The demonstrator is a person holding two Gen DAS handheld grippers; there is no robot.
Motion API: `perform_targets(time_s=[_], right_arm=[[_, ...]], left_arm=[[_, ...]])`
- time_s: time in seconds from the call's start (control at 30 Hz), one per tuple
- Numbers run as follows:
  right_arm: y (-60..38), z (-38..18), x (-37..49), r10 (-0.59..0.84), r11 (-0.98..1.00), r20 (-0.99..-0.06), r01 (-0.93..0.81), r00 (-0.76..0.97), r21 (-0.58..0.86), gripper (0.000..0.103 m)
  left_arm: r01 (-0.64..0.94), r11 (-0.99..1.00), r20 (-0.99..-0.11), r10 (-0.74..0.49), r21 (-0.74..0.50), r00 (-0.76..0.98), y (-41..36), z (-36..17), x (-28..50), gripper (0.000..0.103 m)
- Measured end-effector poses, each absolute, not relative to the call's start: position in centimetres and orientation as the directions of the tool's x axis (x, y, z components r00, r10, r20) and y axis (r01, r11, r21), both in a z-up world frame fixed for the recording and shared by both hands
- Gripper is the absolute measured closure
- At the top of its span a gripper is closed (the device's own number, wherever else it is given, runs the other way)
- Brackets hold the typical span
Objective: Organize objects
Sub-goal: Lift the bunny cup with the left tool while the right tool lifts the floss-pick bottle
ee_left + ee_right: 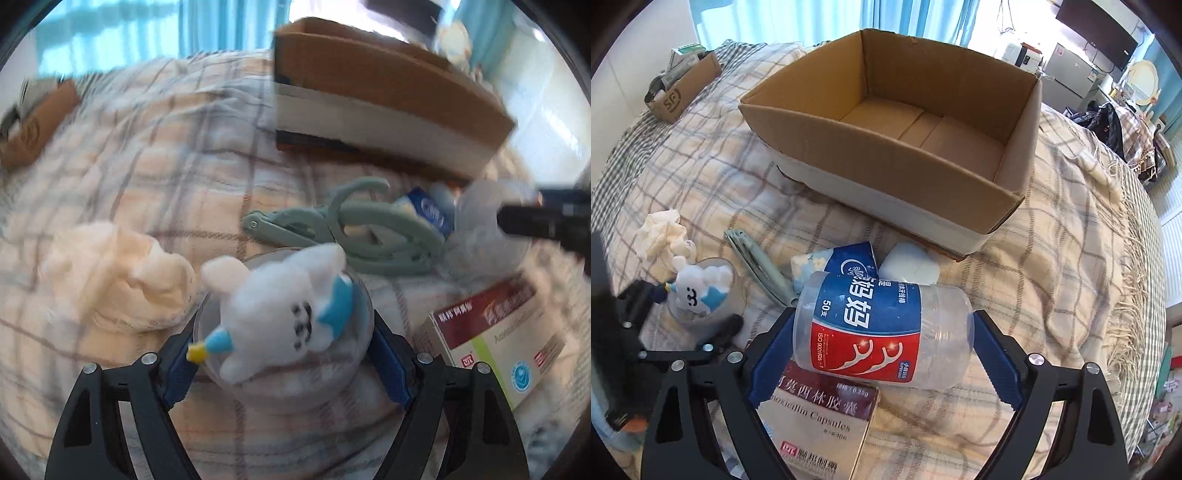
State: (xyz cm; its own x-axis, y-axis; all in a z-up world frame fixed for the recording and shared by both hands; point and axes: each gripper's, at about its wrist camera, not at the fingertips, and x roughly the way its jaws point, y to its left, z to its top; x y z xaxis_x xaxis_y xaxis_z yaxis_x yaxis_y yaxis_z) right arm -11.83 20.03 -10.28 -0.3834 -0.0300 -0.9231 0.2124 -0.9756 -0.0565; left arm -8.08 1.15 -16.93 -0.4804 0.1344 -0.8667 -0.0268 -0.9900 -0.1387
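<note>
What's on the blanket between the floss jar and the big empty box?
In the right wrist view, a small white pouch and a blue packet lie between the floss jar held by the right gripper and the cardboard box.

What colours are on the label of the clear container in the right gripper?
The label on the floss pick container is blue above and red below, with white print. The right wrist view shows it best.

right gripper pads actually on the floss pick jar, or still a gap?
Touching. In the right wrist view both blue pads press the ends of the floss pick jar, which sits lifted over the medicine box.
</note>
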Motion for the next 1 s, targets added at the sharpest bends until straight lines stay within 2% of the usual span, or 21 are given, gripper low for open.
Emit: perform_targets(time_s=[0.17, 0.3, 0.4, 0.5, 0.57, 0.63, 0.83, 1.0], right_arm=[[20.2, -9.2, -11.5, -0.031, -0.974, -0.91, 0.218, -0.414, -0.066, 0.012], [20.4, -8.4, -11.5, -0.039, -0.974, -0.902, 0.218, -0.43, -0.061, 0.012], [20.4, -7.7, -11.4, -0.041, -0.972, -0.892, 0.224, -0.45, -0.068, 0.012], [20.5, -7.0, -11.3, -0.053, -0.971, -0.885, 0.229, -0.462, -0.061, 0.012], [20.4, -6.9, -11.2, -0.051, -0.97, -0.887, 0.233, -0.459, -0.064, 0.012], [20.4, -6.8, -11.0, -0.05, -0.969, -0.888, 0.238, -0.457, -0.068, 0.012], [20.7, -5.5, -10.5, -0.069, -0.97, -0.875, 0.238, -0.48, -0.054, 0.012], [20.8, -4.4, -10.2, -0.086, -0.971, -0.86, 0.237, -0.503, -0.042, 0.012]], left_arm=[[-0.033, -0.98, -0.786, 0.178, -0.197, -0.592, 0.1, -13.3, -7.1, 0.021], [-0.087, -0.983, -0.726, 0.18, -0.164, -0.664, 0.9, -10.8, -6.2, 0.021], [-0.108, -0.977, -0.712, 0.207, -0.183, -0.671, 1.1, -10.1, -5.9, 0.021], [-0.107, -0.979, -0.742, 0.201, -0.173, -0.64, 1.1, -10.5, -6.6, 0.021], [-0.133, -0.984, -0.845, 0.17, -0.119, -0.507, 2.2, -12.4, -7.0, 0.021], [-0.135, -0.982, -0.895, 0.174, -0.129, -0.412, 2.4, -14.3, -7.2, 0.021], [-0.082, -0.954, -0.898, 0.298, -0.287, -0.323, 0.4, -13.0, -7.1, 0.021], [-0.047, -0.958, -0.885, 0.28, -0.283, -0.372, -0.9, -11.1, -6.6, 0.021]])
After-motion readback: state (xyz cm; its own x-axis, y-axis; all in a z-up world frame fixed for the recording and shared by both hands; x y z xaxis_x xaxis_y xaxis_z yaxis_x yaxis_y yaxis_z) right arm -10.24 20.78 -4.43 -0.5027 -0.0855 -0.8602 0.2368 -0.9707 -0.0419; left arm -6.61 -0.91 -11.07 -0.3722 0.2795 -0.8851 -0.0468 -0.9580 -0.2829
